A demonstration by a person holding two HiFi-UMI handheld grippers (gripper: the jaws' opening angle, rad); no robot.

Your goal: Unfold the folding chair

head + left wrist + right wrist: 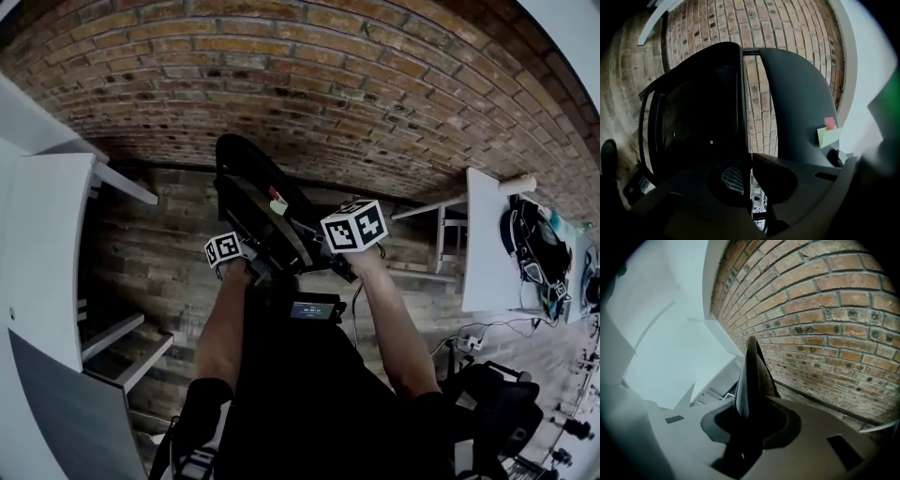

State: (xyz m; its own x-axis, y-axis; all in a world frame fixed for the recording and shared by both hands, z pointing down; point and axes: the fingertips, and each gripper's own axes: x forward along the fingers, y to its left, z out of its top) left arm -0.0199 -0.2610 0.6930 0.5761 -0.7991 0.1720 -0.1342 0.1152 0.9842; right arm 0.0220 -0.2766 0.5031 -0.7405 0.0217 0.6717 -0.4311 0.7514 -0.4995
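Left gripper pinched shut on black plastic folding chair seat edge, right gripper clamps its backrest edge; chair on brown wood-plank floor by red brick wall

Head view: folding chair lower part hidden behind person; dark gear by white table indistinct.

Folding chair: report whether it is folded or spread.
Partly spread: on the folding chair, the two panels diverge, brick wall visible between them.
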